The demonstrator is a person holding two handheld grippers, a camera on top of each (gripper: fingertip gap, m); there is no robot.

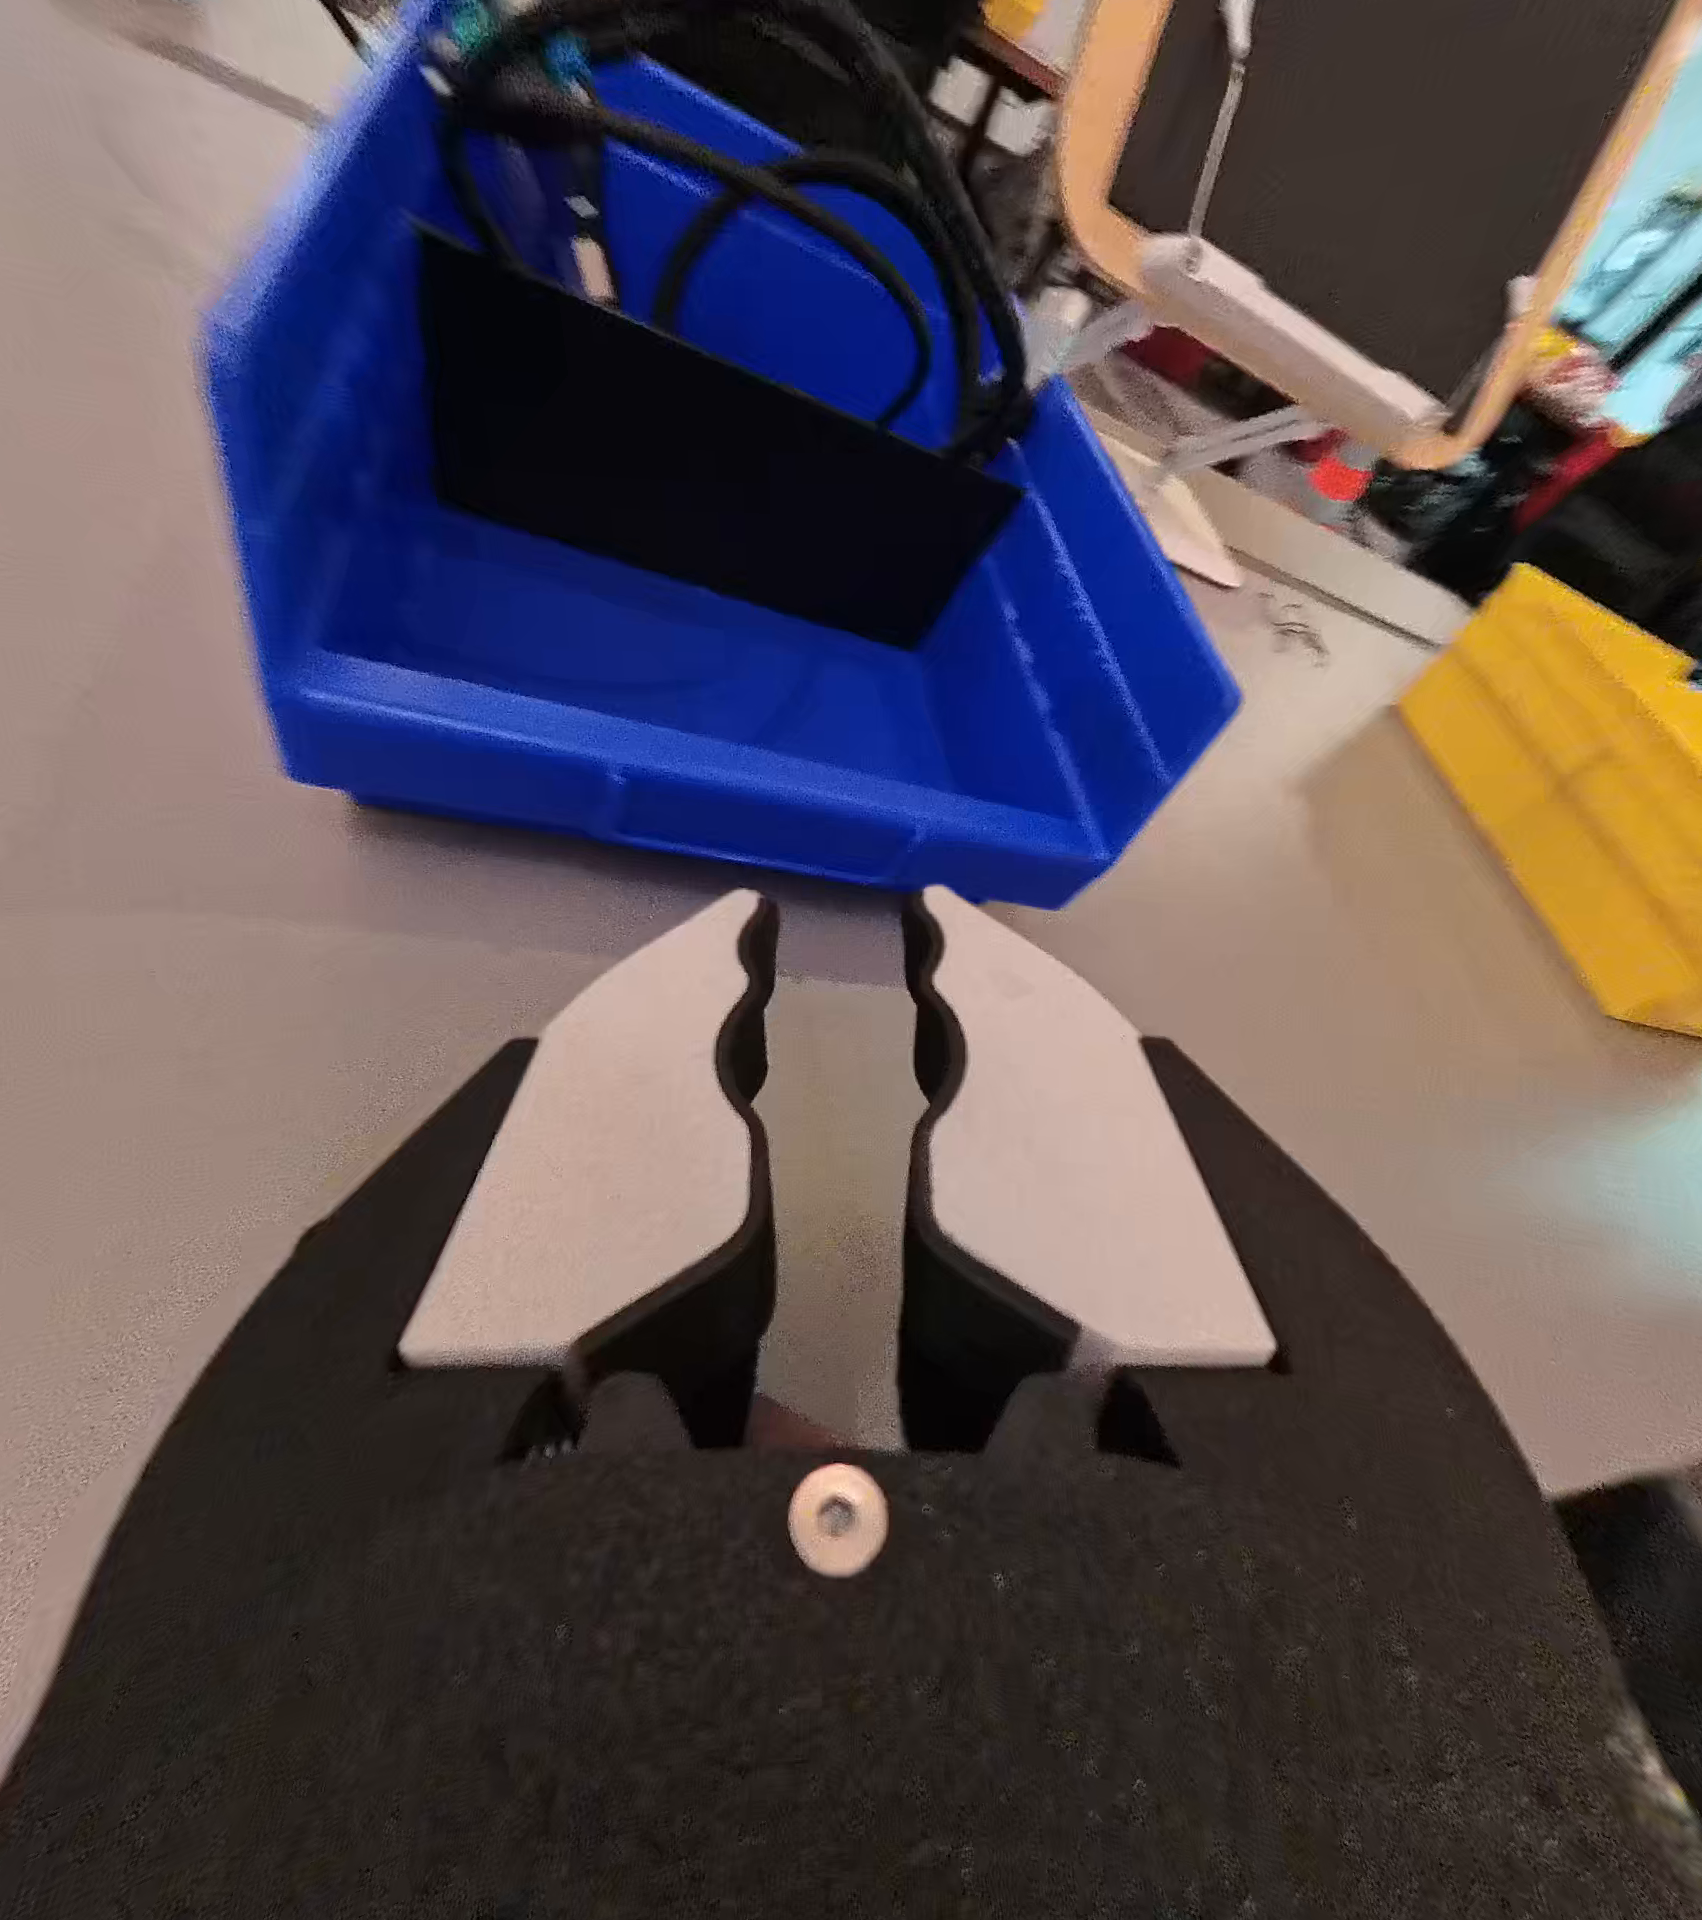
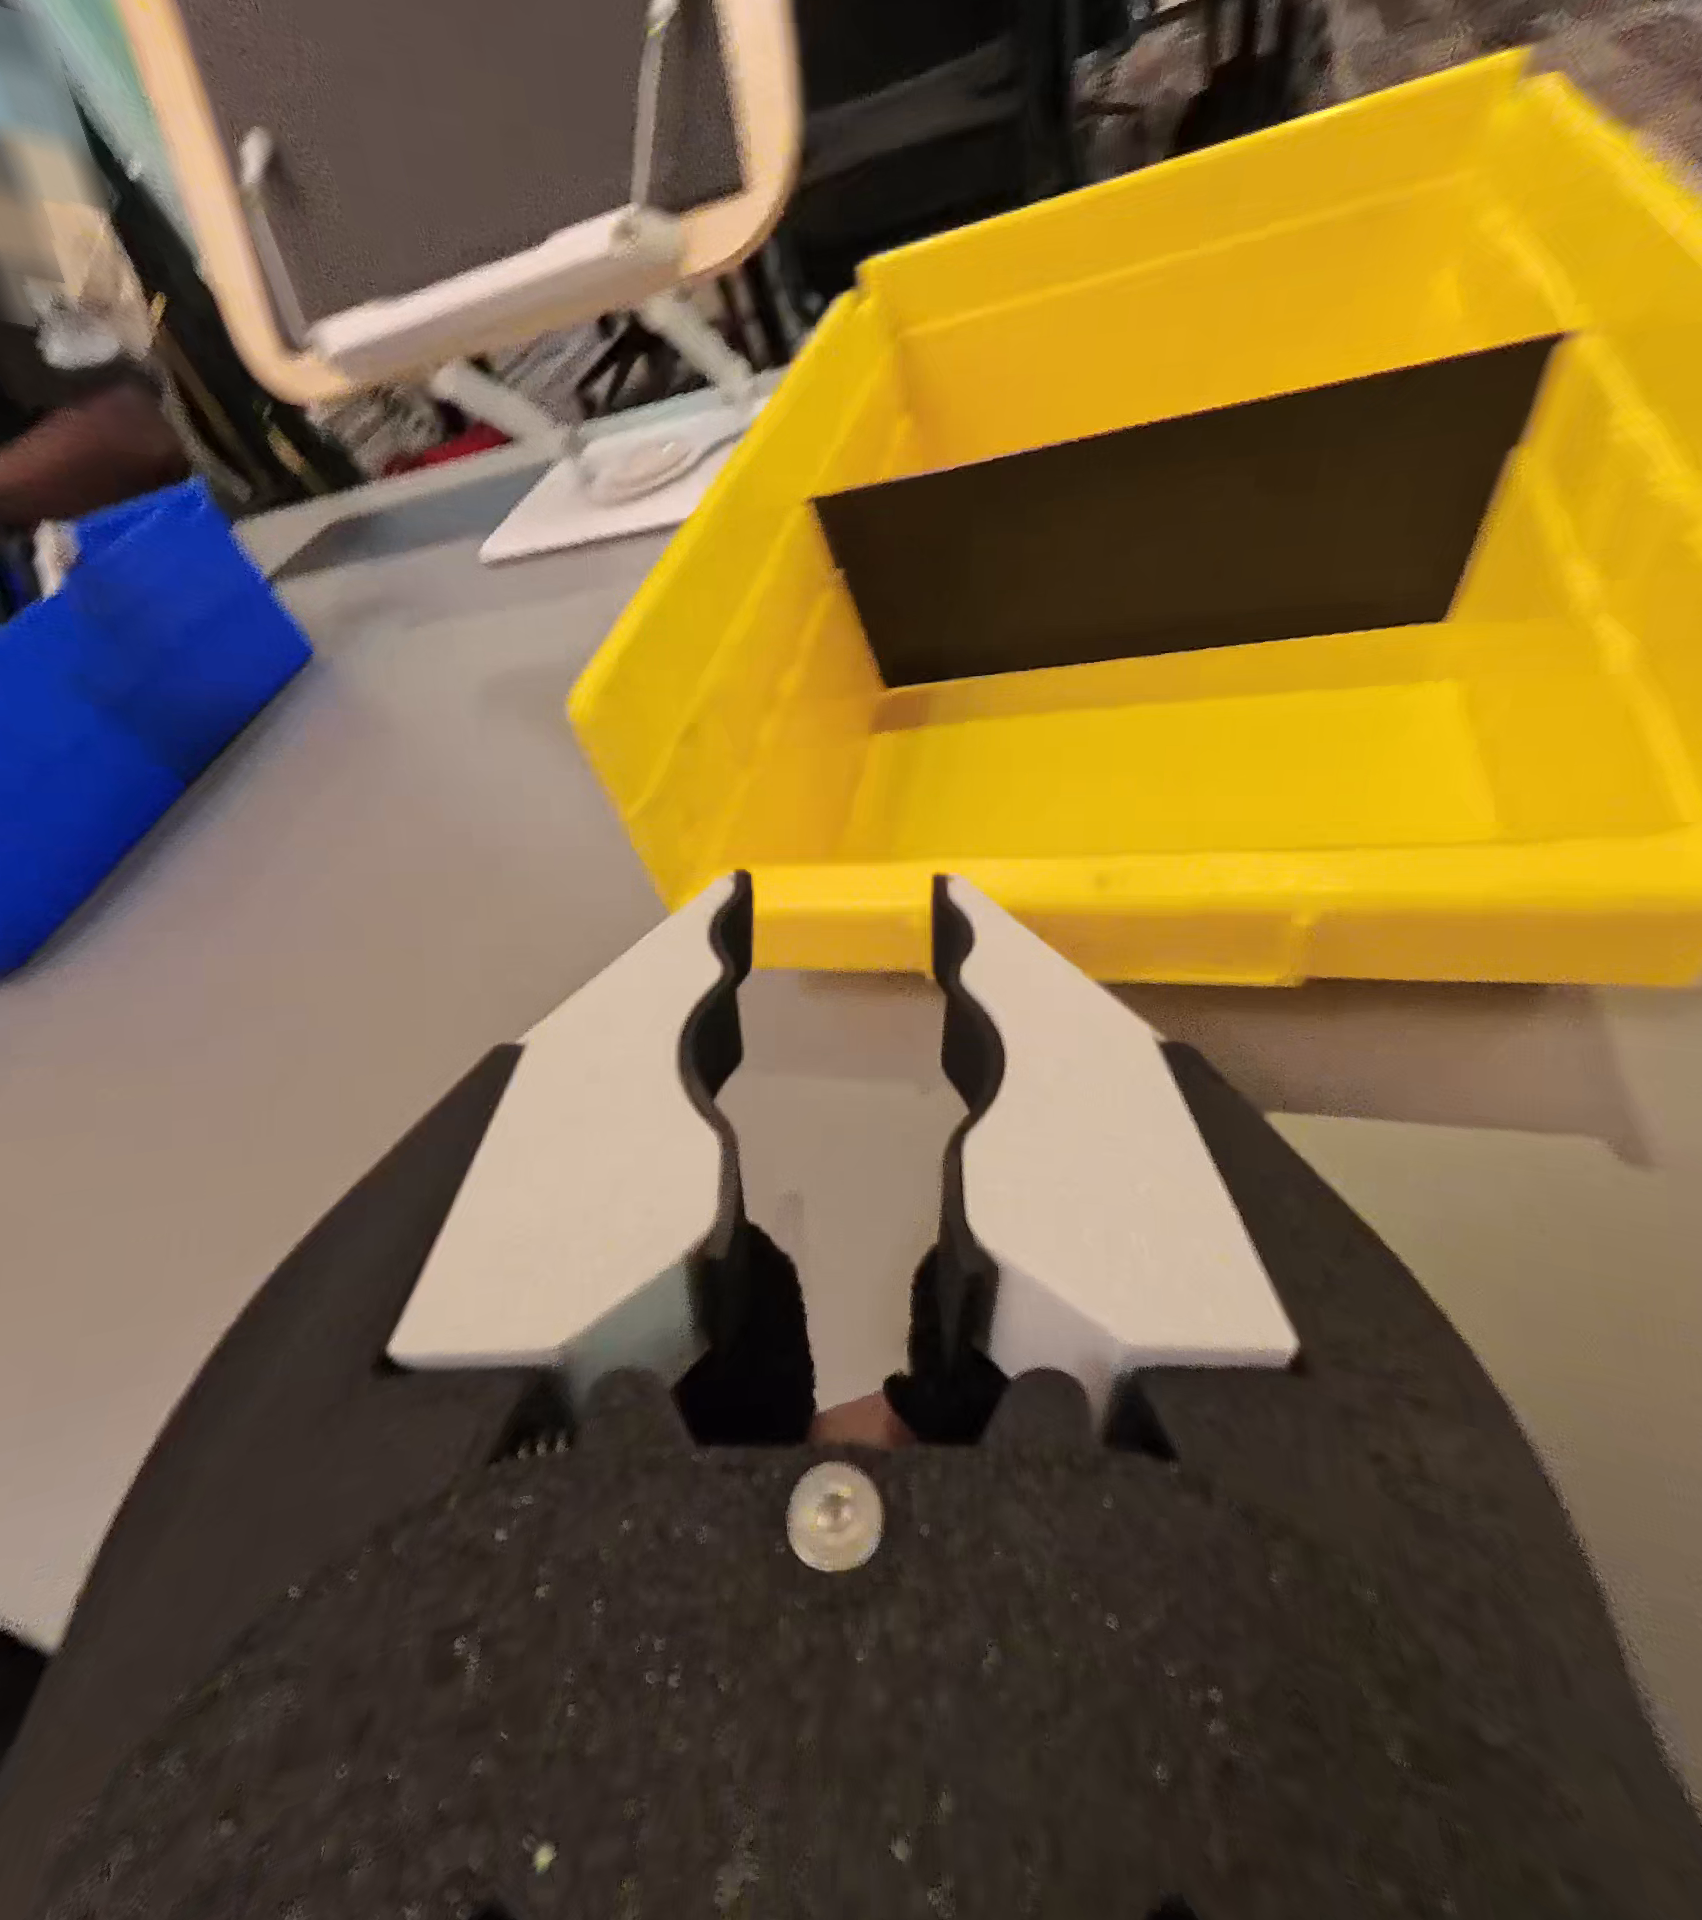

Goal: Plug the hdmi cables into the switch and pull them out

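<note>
- Here, the left hand-held gripper (image 1: 841, 914), with grey fingers lined in wavy black rubber, hangs low over the grey tabletop (image 1: 99, 935), its fingers spread with a clear gap and nothing between them.
- Straight ahead of it, just beyond the fingertips, stands the blue plastic storage bin (image 1: 618, 790), split by an upright black divider panel (image 1: 701, 488).
- The black HDMI cables (image 1: 805, 239) lie coiled in the bin's far compartment, behind the divider, with loops rising above the rim; their plugs are too blurred to tell which way they point.
- No switch can be made out in either view.
- The right hand-held gripper (image 2: 842, 894), of the same build, is also parted and empty, aimed at the near wall of a yellow plastic bin (image 2: 1190, 925) whose visible compartments hold nothing but a black divider (image 2: 1169, 540).
- The left gripper is judged far nearer the cables, so the first reach likely falls to it: forward, up over the divider, then down into the far compartment.
- The tangled loops could snag and drag out together.
</note>
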